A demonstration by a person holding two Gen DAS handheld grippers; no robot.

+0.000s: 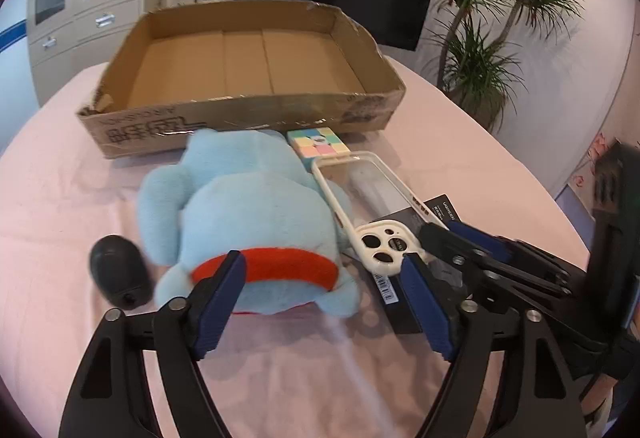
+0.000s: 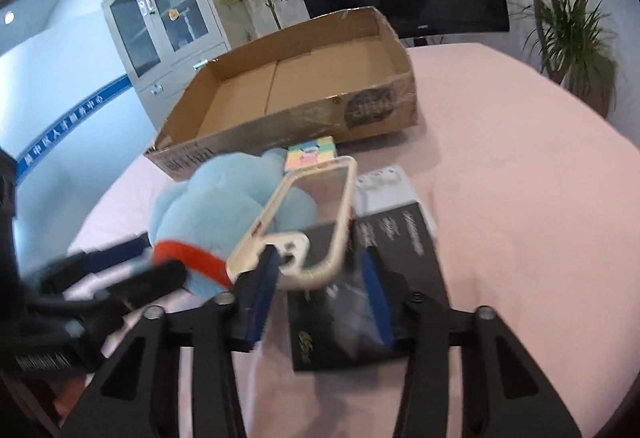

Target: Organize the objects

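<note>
A blue plush toy [image 1: 248, 214] with a red collar lies on the pink table in front of an empty cardboard box [image 1: 240, 78]. My left gripper [image 1: 324, 270] is open, its fingers either side of the plush's rear end. A clear cream phone case [image 2: 308, 214] leans on the plush above a black product box [image 2: 360, 278]. My right gripper [image 2: 320, 270] is open around the case's camera end, and it also shows in the left wrist view [image 1: 452, 234]. A pastel puzzle cube [image 1: 318, 142] sits by the cardboard box.
A black computer mouse [image 1: 116, 270] lies left of the plush. A white item [image 2: 384, 178] rests behind the black box. The pink tablecloth [image 2: 520, 198] stretches right. A TV, cabinet and potted plants stand behind the table.
</note>
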